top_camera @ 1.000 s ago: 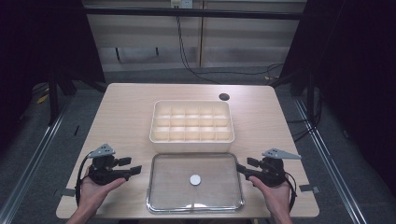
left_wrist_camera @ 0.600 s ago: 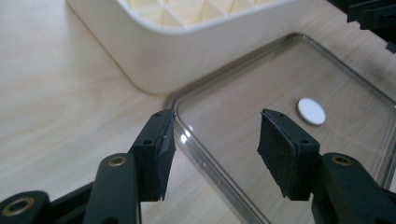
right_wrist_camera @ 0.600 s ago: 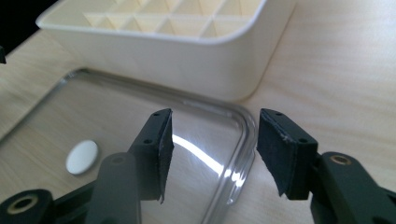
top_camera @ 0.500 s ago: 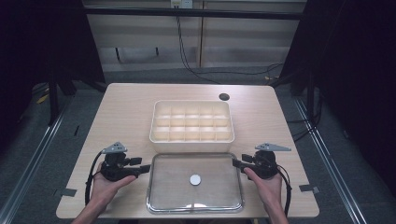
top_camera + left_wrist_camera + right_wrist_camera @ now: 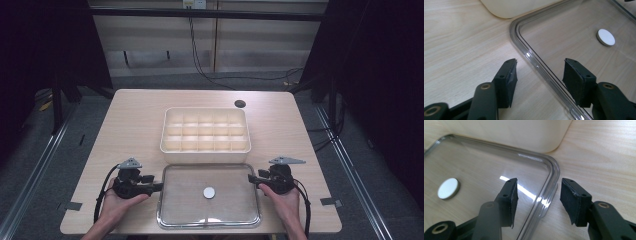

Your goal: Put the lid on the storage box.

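A clear plastic lid (image 5: 175, 200) with a white round disc (image 5: 209, 192) at its middle lies flat at the table's near edge. Just behind it stands a cream compartment box (image 5: 205, 130). My left gripper (image 5: 159, 187) is open at the lid's left rim (image 5: 537, 67), one jaw on each side of it. My right gripper (image 5: 251, 180) is open at the lid's right rim (image 5: 550, 187), which runs between its jaws. The disc (image 5: 606, 37) (image 5: 448, 188) lies farther in from both grippers.
The wooden table (image 5: 130, 120) has a dark round cable hole (image 5: 240, 103) at the back right. Bare wood lies on both sides of the box. Tape marks (image 5: 329, 201) sit near the front corners. Dark floor and rails surround the table.
Both grippers have moved inward from beside the lid to its left and right rims. Their jaws now straddle the rims. The lid and box have not moved.
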`<state>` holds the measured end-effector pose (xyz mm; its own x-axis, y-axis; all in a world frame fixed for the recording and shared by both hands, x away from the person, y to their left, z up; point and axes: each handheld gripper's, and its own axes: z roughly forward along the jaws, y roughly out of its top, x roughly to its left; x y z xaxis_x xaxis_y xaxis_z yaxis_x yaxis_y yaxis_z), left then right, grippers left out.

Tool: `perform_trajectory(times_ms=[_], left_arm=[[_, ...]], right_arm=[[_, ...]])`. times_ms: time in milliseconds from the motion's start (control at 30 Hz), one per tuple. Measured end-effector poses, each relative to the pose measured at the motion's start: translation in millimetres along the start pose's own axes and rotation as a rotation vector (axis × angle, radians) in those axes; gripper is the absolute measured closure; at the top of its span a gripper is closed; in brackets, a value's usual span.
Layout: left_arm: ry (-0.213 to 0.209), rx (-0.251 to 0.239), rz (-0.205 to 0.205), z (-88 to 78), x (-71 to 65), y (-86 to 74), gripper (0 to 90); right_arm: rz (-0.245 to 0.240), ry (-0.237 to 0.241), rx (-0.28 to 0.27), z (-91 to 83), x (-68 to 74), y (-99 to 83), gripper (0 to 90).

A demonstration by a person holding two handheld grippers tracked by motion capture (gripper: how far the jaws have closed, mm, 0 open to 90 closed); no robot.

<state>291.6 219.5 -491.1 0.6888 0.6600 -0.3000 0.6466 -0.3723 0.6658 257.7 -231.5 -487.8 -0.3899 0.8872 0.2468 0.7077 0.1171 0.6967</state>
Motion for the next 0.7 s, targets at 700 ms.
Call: perform_trajectory(times_ms=[700], left_arm=[[-0.006,0.041,0.074,13.1,-12.1,1.5,59.9]], right_arm=[[-0.063,-0.072,0.036,12.0,7.5,-7.8,47.1]])
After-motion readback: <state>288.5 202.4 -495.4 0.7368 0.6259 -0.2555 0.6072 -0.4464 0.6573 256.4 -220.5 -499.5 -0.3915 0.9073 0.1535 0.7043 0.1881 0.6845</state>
